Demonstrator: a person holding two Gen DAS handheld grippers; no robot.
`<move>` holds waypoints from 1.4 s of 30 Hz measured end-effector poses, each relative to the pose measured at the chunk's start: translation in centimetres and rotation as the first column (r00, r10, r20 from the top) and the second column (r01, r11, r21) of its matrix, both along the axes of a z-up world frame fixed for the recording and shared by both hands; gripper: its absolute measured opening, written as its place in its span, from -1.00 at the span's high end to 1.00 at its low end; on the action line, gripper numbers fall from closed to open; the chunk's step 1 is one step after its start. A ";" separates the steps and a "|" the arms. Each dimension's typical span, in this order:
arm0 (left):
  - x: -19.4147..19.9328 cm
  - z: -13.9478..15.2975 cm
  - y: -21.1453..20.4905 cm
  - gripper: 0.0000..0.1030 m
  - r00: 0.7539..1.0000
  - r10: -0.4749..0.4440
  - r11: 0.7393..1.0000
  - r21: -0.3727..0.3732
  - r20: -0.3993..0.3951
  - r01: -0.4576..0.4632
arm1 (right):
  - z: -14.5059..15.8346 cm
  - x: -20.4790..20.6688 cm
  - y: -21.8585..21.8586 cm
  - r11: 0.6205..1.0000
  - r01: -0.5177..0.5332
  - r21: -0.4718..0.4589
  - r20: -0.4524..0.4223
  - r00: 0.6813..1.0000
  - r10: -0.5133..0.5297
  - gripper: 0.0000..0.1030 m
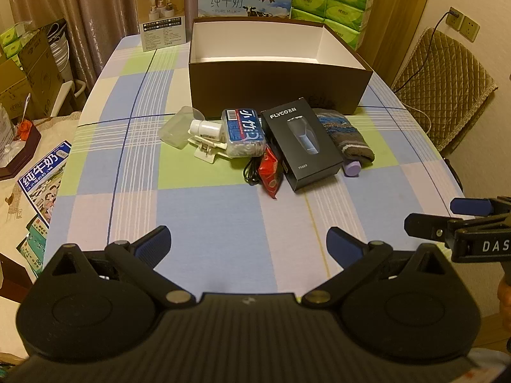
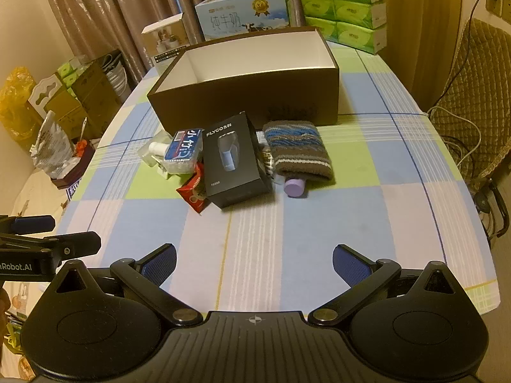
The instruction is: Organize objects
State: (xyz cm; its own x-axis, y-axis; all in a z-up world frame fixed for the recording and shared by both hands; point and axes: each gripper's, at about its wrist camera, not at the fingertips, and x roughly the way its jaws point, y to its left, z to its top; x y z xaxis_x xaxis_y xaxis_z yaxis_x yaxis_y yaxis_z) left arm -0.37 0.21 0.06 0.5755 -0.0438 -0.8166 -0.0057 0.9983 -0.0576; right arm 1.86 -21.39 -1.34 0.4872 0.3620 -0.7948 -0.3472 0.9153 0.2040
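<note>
Where cloth [image 1: 207, 223] lies bare, wide-spread fingers [image 1: 156, 242], nothing between.

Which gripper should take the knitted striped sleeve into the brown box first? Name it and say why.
Right, probably. The knitted sleeve lies at the right end of the pile, nearer the right gripper. Both grippers are open and empty; the left gripper faces the pile's left end. The brown box is open.

Matt cardboard box [image 1: 278, 91]; woven cloth tablecloth [image 1: 204, 223]; knitted pouch [image 2: 298, 150]; glossy red wrapper [image 1: 271, 172], probably foil
</note>
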 end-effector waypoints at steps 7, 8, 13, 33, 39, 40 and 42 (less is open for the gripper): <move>0.1 0.0 0.4 -0.99 1.000 -0.003 1.000 -0.003 -0.003 0.003 | 0.1 0.1 0.1 1.000 0.000 0.000 0.000 1.000 0.000 -0.97; 0.1 0.0 0.4 -0.98 1.000 -0.003 1.000 -0.003 -0.003 0.003 | 0.1 0.1 0.1 1.000 0.000 0.000 0.000 1.000 0.000 -0.97; 0.1 0.0 0.5 -0.99 1.000 -0.001 1.000 -0.003 -0.004 0.001 | 0.1 0.1 0.1 1.000 -0.001 0.001 0.000 1.000 0.001 -0.97; 1.2 -0.3 0.6 -0.99 1.000 0.003 1.000 -0.004 -0.012 -0.003 | 0.1 1.4 0.0 1.000 -0.018 0.011 -0.006 1.000 0.018 -0.97; 1.4 -0.3 0.5 -0.99 1.000 0.004 1.000 -0.005 -0.013 -0.004 | 0.1 1.7 -0.2 0.999 -0.030 0.013 -0.008 1.000 0.030 -0.97; 1.4 -0.3 0.5 -0.99 1.000 0.004 1.000 -0.004 -0.013 -0.004 | 0.1 1.7 -0.1 0.999 -0.029 0.013 -0.007 1.000 0.029 -0.97; 1.5 -0.4 0.5 -0.99 1.000 0.004 1.000 -0.004 -0.013 -0.004 | 0.1 2.0 -0.3 0.999 -0.032 0.013 -0.008 0.999 0.032 -0.97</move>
